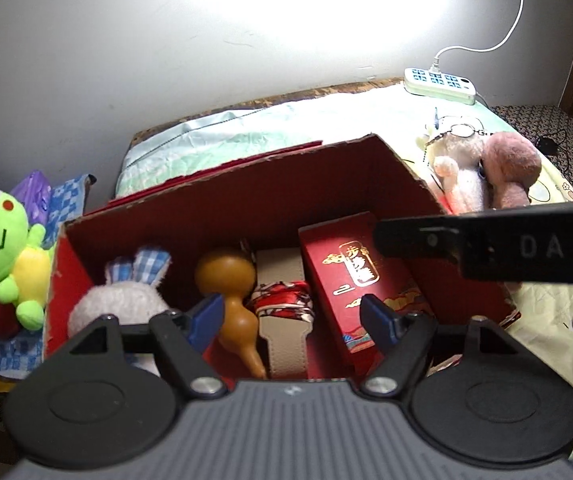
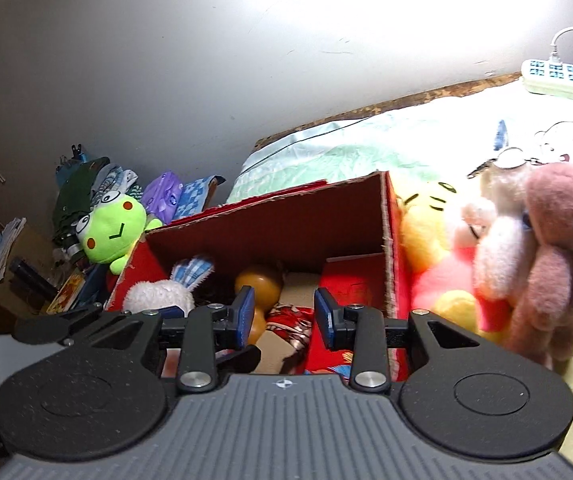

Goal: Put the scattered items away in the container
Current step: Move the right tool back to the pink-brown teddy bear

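A red cardboard box [image 1: 246,196] stands on the bed and holds a white plush rabbit [image 1: 120,304], a brown gourd [image 1: 232,292], a beige strap with a red scarf [image 1: 282,300] and a red gift box [image 1: 350,276]. My left gripper [image 1: 292,322] is open and empty above the box's near edge. My right gripper [image 2: 284,316] is open and empty over the same box [image 2: 286,216]. A pink and white plush dog [image 2: 542,248] and a yellow plush [image 2: 426,248] lie outside, right of the box. The right gripper's body [image 1: 506,246] crosses the left wrist view.
A green frog plush [image 1: 2,252] sits left of the box among clothes and packets [image 2: 98,188]. A white power strip [image 1: 440,84] lies at the bed's far right by the wall. Glasses [image 1: 462,130] rest on the plush dog.
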